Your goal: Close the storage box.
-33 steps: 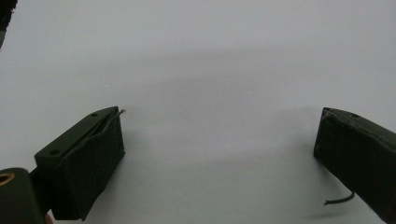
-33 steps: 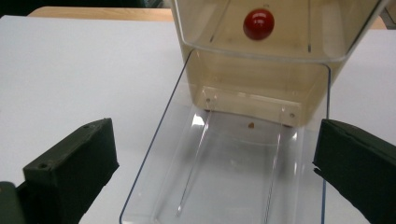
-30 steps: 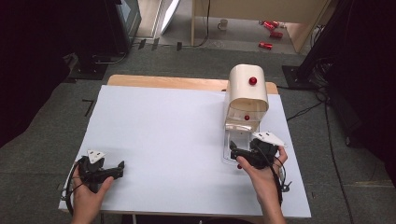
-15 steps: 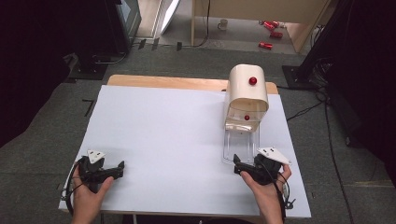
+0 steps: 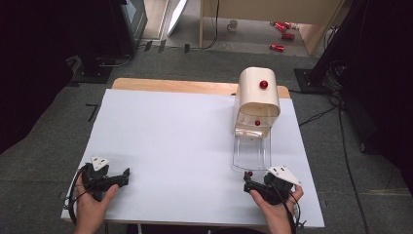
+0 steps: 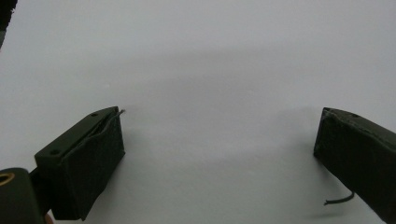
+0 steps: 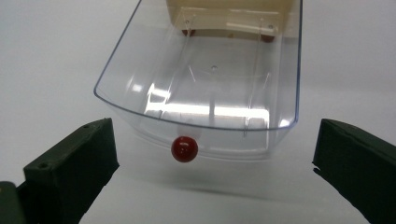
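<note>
High view: right claw (image 5: 248, 184) sits at the near right edge of the table (image 5: 170, 146), just short of the clear drawer (image 5: 252, 153) pulled out from the cream cabinet (image 5: 257, 100). Right claw jaws are spread wide, gripping nothing. Drawer's red knob (image 5: 249, 173) is on its near front face, right ahead of the claw and not touching it. Right gripper view confirms: red knob (image 7: 184, 148) is centred low on the clear drawer (image 7: 205, 93) front, in line with the gap between the 2 black jaws but beyond their tips, clear space on both sides. Drawer looks empty; its far end still sits under the cream cabinet (image 7: 233, 14), where 2 small red feet show. Cabinet in the high view has 1 red knob (image 5: 263, 84) on its upper curved face and another red knob (image 5: 257, 123) lower down, above the drawer opening. Left claw (image 5: 125, 174) rests at the near left of the table, well apart from the cabinet. Left gripper view: left claw (image 6: 219, 154) jaws are wide apart, with bare white table (image 6: 210, 70) between them.
</note>
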`<act>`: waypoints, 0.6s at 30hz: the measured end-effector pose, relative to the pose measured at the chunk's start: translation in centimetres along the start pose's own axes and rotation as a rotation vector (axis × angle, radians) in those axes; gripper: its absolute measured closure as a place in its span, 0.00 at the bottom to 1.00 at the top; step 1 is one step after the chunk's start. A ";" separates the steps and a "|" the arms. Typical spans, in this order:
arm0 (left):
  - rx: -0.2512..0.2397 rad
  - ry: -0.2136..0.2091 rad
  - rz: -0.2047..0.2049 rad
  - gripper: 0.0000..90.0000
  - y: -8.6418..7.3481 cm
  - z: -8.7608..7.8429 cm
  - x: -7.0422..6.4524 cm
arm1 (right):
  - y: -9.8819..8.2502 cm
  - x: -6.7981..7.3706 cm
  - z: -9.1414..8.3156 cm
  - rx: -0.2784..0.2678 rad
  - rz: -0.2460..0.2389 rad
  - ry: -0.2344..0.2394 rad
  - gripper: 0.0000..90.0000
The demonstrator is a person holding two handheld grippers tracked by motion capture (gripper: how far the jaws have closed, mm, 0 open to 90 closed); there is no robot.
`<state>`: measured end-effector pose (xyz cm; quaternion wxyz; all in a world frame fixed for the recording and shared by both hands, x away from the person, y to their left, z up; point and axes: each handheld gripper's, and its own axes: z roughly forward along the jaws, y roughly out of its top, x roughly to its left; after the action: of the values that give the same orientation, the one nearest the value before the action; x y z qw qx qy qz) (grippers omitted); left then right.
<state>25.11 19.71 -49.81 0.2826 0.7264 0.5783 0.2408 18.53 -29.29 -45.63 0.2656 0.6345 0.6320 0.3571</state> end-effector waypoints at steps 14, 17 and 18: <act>0.000 0.000 0.000 0.02 0.0 0.0 0.0 | -1.9 0.8 1.2 0.008 0.013 -0.038 0.29; 0.000 0.000 -0.001 0.02 0.0 0.0 0.0 | -2.1 0.8 1.5 0.001 0.020 -0.036 0.40; 0.000 0.000 0.000 0.02 0.0 0.0 0.0 | -2.2 0.8 1.5 0.005 0.027 -0.038 0.44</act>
<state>25.11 19.72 -49.81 0.2826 0.7264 0.5784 0.2408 18.32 -28.18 -48.21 0.2709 0.6502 0.6193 0.3468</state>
